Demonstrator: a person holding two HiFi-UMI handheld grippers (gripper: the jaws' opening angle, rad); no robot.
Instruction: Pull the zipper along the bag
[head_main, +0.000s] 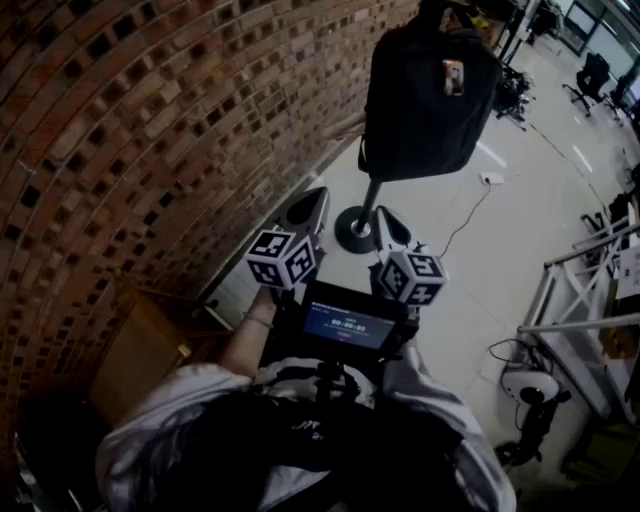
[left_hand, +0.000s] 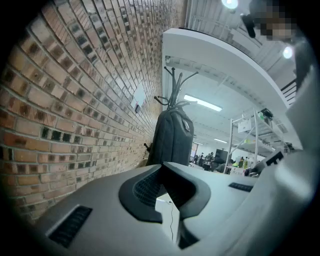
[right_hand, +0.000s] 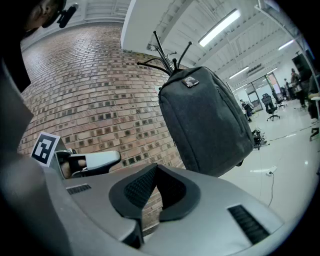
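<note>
The dark bag hangs on a coat stand at the upper right of the head view, beside the brick wall. Below it, near frame centre, the left gripper and right gripper sit side by side, well apart from the bag. Both pairs of fingers are closed together, empty. The zipper seems too small to make out.

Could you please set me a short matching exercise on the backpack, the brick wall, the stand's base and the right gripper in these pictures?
Things:
1. backpack
2. brick wall
3. stand base
4. right gripper

Descriptions:
A. jaws together, nothing between them
B. hangs on the coat stand
C. rests on the pale floor
D. fills the head view's left side

Pairs: 1-B, 2-D, 3-C, 4-A
</note>
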